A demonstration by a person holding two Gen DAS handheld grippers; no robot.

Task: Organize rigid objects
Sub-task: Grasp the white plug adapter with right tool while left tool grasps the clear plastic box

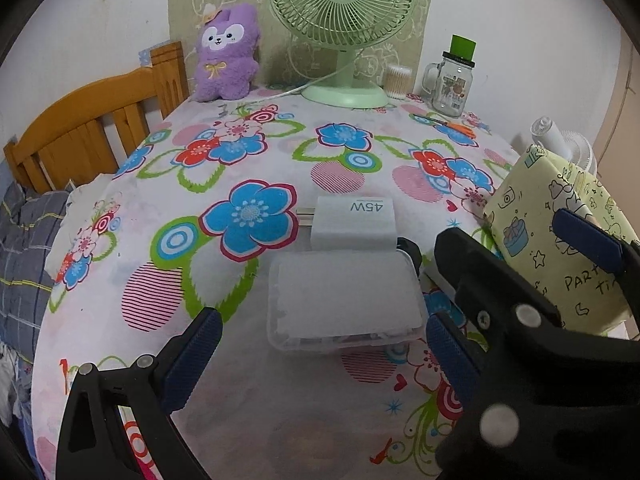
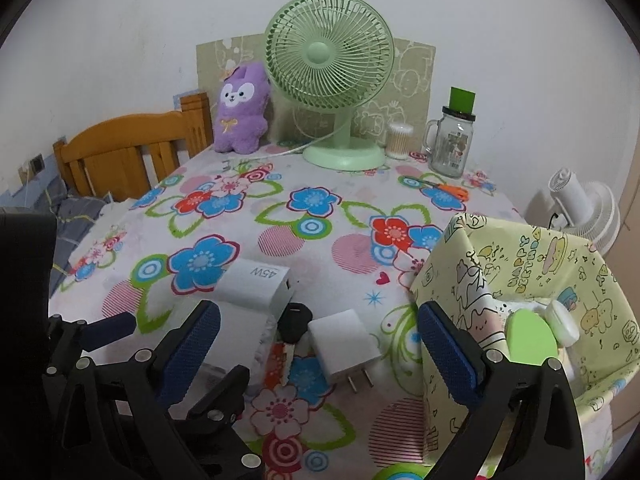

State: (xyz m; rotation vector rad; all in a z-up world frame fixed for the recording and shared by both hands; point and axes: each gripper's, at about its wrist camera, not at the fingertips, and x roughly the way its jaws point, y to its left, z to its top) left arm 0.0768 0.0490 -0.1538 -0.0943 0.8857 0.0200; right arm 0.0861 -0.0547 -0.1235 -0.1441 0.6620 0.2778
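Observation:
In the left wrist view my left gripper (image 1: 320, 344) is open, its blue pads on either side of a clear lidded plastic box (image 1: 344, 300) on the flowered tablecloth. Behind the box lies a white 45W charger (image 1: 354, 224). My right gripper (image 1: 576, 256) shows at the right, open, beside the yellow cartoon storage basket (image 1: 560, 240). In the right wrist view my right gripper (image 2: 320, 344) is open and empty over a small white plug adapter (image 2: 344, 344) and a black car key (image 2: 294, 324). The 45W charger (image 2: 256, 284) lies to their left. The basket (image 2: 472, 288) holds small round containers.
A green desk fan (image 2: 328, 92), a purple plush (image 2: 240, 108), a cotton-swab jar (image 2: 399, 141) and a glass mug jar (image 2: 452, 144) stand along the back wall. Orange scissors (image 2: 444, 190) lie near the jar. A wooden bed frame (image 2: 132, 148) is left of the table, a white fan (image 2: 580, 208) right.

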